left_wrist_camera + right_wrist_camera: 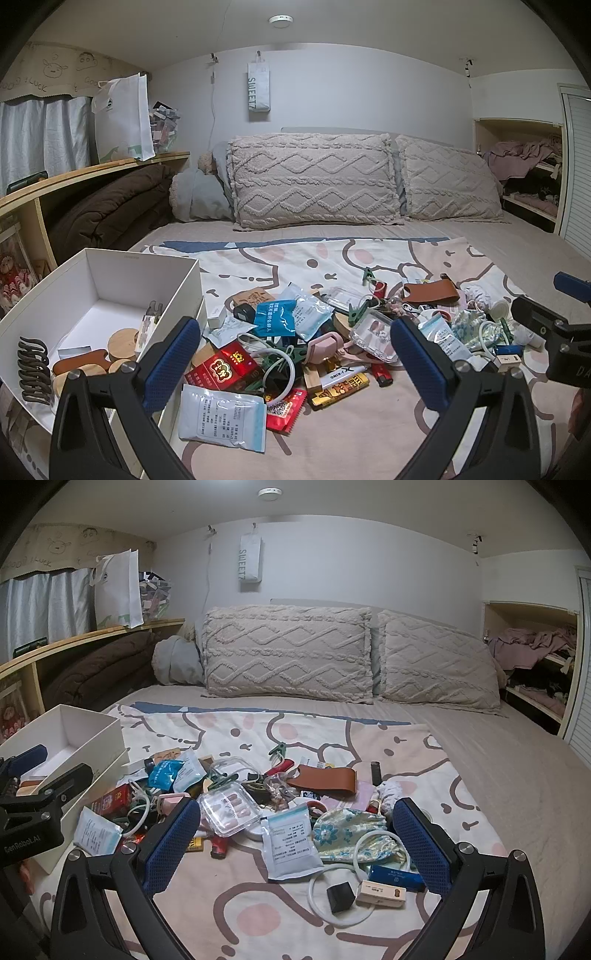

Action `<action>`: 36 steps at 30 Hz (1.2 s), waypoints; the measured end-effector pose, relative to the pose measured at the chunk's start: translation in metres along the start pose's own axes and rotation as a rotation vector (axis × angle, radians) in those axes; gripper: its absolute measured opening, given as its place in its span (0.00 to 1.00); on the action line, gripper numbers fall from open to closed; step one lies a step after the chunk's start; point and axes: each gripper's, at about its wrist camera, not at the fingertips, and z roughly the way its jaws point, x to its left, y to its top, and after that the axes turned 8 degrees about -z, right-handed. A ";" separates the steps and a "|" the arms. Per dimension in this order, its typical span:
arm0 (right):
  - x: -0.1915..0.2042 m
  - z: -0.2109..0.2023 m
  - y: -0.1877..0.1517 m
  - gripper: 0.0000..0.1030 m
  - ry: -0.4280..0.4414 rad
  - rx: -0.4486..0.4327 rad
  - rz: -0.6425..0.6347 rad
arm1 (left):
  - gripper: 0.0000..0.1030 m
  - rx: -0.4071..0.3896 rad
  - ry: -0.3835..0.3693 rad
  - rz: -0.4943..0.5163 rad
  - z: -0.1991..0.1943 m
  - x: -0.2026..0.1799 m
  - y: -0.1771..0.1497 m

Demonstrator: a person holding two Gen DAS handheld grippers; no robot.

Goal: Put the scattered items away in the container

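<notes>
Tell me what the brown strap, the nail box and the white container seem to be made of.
Brown strap: probably leather or faux leather, smooth and matte with a curved fold.
Nail box: clear hard plastic, glossy, contents visible through it.
White container: likely rigid cardboard, with flat matte walls and sharp corners.

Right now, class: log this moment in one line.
left gripper: open, empty | right gripper: open, empty | box: partly filled | clutter: on bed
</notes>
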 end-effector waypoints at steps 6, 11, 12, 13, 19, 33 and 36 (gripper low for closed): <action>0.000 0.000 0.000 1.00 -0.001 0.000 0.001 | 1.00 -0.001 0.005 -0.004 0.000 0.001 0.001; 0.002 0.001 -0.002 1.00 -0.010 0.001 0.006 | 1.00 -0.007 0.019 -0.018 0.000 0.008 0.003; 0.000 0.001 -0.003 1.00 -0.011 0.002 0.008 | 1.00 -0.010 0.025 -0.021 0.000 0.009 0.004; 0.000 0.001 -0.003 1.00 -0.013 0.003 0.009 | 1.00 -0.014 0.031 -0.026 0.000 0.012 0.004; -0.018 0.000 -0.003 1.00 -0.056 0.012 0.024 | 1.00 -0.027 0.069 -0.062 -0.001 0.030 0.008; -0.076 0.007 -0.016 1.00 -0.187 0.070 0.120 | 1.00 -0.023 0.132 -0.097 0.004 0.052 0.007; -0.086 0.009 -0.021 1.00 -0.208 0.089 0.138 | 1.00 -0.010 0.131 -0.082 0.007 0.050 0.004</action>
